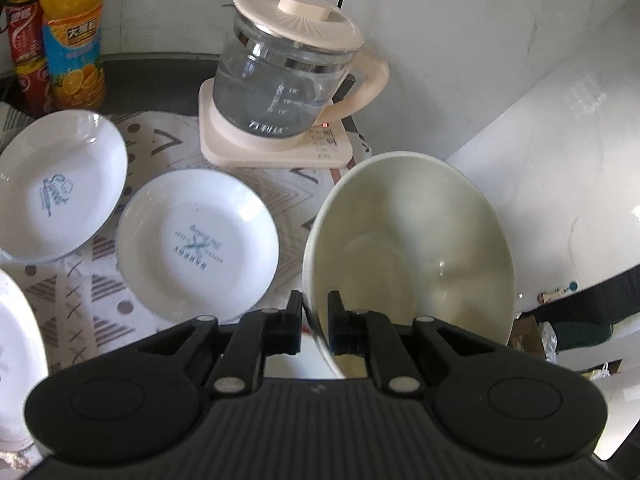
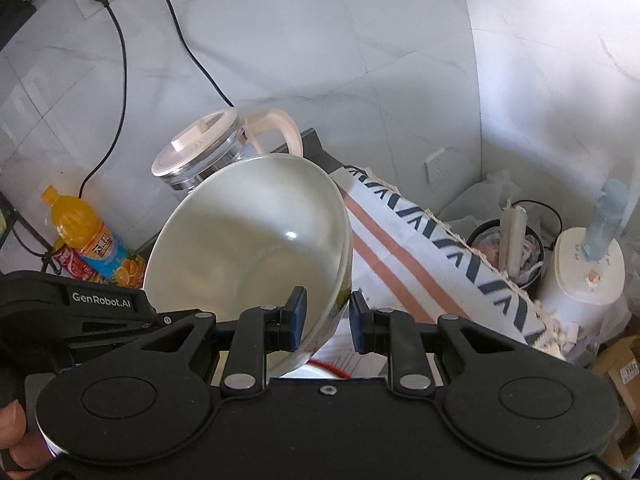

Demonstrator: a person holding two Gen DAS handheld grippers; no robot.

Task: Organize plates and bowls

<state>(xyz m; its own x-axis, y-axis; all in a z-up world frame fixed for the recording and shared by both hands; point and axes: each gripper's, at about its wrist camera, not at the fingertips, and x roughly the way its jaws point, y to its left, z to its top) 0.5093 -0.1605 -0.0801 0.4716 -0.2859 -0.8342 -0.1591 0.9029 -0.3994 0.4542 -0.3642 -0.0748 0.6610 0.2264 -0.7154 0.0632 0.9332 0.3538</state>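
Left tongs (image 1: 314, 322) are clamped on the near rim of the cream bowl (image 1: 412, 252), one finger inside the wall and one outside. Right tongs (image 2: 327, 320) straddle the rim of the same cream bowl (image 2: 248, 256): the inner finger sits at the wall, while a visible gap separates the outer finger from the rim, so the tongs stand parted and not gripping. The bowl is held tilted above the surface, near its right edge, mouth toward both cameras. Its interior holds nothing.

Plate positions on the patterned cloth (image 1: 280, 192):
- Bakery plate (image 1: 198, 244), white with blue print, lies flat just left of the bowl. It is empty.
- Second plate (image 1: 60, 188), white with blue print, lies farther left, tilted, its lower edge resting on another dish. It is empty.
- Third plate (image 1: 16, 360) shows only in part at the left edge of the surface.

Glass kettle (image 1: 288, 80) stands on its cream base (image 1: 276, 148) at the back of the surface, behind the bowl. Its lid is on, and water fills the lower part of the jug.

Orange drink bottle (image 1: 74, 36) and red can (image 1: 28, 48) stand together at the back left corner of the surface.
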